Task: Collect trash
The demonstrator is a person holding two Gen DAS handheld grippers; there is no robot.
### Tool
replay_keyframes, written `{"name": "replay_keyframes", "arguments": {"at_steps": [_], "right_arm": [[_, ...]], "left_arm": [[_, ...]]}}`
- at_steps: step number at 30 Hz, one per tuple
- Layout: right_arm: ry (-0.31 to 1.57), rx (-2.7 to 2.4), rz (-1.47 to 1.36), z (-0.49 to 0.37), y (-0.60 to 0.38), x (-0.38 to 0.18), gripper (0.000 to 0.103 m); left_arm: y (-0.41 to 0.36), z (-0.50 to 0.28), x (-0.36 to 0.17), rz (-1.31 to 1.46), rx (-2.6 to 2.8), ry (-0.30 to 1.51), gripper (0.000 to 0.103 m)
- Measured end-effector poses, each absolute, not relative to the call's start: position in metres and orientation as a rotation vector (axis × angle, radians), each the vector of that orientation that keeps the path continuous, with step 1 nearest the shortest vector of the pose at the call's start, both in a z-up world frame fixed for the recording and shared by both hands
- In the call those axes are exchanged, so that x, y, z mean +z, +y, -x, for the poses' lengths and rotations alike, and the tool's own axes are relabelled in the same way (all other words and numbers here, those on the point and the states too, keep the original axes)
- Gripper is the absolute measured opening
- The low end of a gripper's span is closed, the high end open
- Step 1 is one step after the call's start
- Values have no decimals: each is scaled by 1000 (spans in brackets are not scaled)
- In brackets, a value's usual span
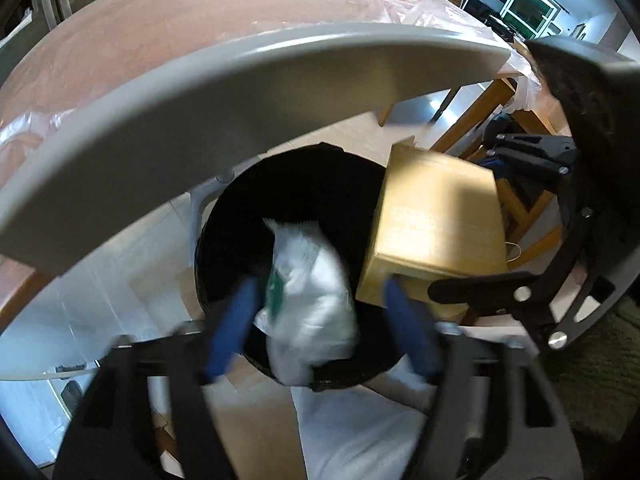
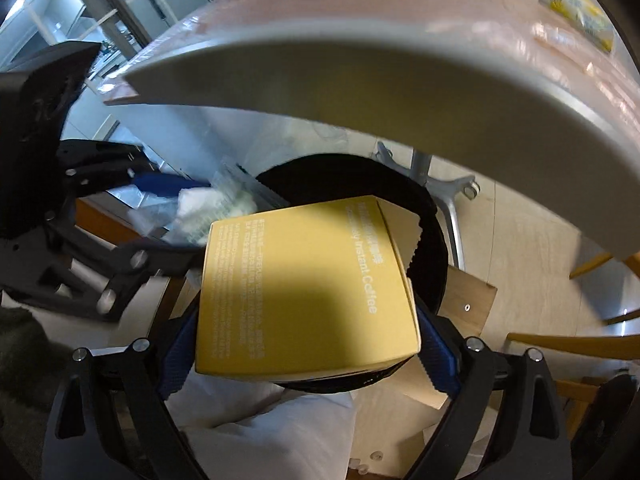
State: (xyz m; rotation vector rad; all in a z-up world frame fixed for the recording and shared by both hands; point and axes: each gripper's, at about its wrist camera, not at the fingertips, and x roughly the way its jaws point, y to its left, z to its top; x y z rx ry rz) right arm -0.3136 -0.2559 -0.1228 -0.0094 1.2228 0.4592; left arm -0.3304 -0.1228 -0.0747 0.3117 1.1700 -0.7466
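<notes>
A black round trash bin (image 1: 304,184) stands on the floor under the table edge; it also shows in the right wrist view (image 2: 432,240). My left gripper (image 1: 320,316) is open above the bin's mouth, and a crumpled white wrapper (image 1: 308,292) with green print hangs blurred between its blue fingers (image 1: 236,320), apart from both. My right gripper (image 2: 304,344) is shut on a yellow instant coffee box (image 2: 304,288) and holds it over the bin's rim. The box shows at the right in the left wrist view (image 1: 436,228).
The grey table edge (image 1: 240,88) with a pink plastic cover arches over the bin. A yellow-white packet (image 2: 576,12) lies on the table. Wooden chair legs (image 1: 476,116) and a metal chair base (image 2: 448,196) stand near. White bags (image 2: 280,432) and cardboard lie below.
</notes>
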Motion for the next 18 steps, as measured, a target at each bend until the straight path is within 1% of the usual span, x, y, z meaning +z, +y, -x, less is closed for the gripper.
{"name": "replay_keyframes", "arguments": {"at_steps": [1,3,7,8,11,14,18], "right_arm": [[1232,458,12,314,-257,-125,92],[1240,455,16,316,-258,-125,93],[1230,442,-10,313,-269,-119,96],[1228,438,-12,314,-269,-119,99],[1241,443,-9,319,-267,-112,99],[1211,490,-8,331,-271,-90,99],[1078,553,-18,341,-285,-20,99]], "left_arm": [[-123,330,-74,-310,-745,1167,82],[-122,332,-71,-318,-734,1165,84],[-114,333,-67,-292,-719,1177,84],[-111,333,-65,-284,-717,1176,84],[-108,333,-55,-282,-711,1171,84],[-106,337,-29,-275,-735,1129,84],[-97,347,22,-243,-829,1051,84]]}}
